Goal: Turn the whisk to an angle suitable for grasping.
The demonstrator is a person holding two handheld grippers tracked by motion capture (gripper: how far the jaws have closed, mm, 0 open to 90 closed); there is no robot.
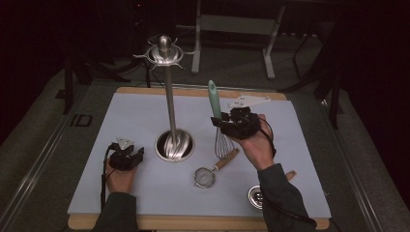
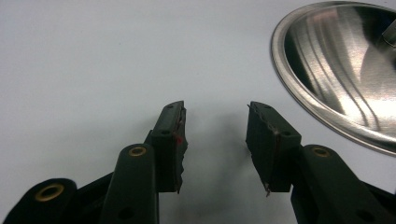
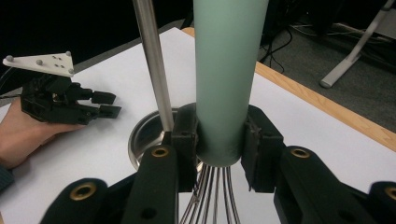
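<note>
Right gripper view: the right gripper [image 3: 219,140] pinches the whisk [image 3: 224,79] by its green handle, upright above the mat [image 1: 135,121], near the stand [image 1: 170,101]. Left gripper [image 2: 215,135] rests on the mat, jaws spread, nothing between them.

Wooden table [image 1: 203,91] centre frame, pale sheet [image 1: 140,116] over most of top. On sheet: steel stand base [image 1: 174,144] at centre, small strainer [image 1: 209,175] lower centre, round metal piece [image 1: 255,196] lower right. Left gripper [image 1: 126,155] rests lower left.
</note>
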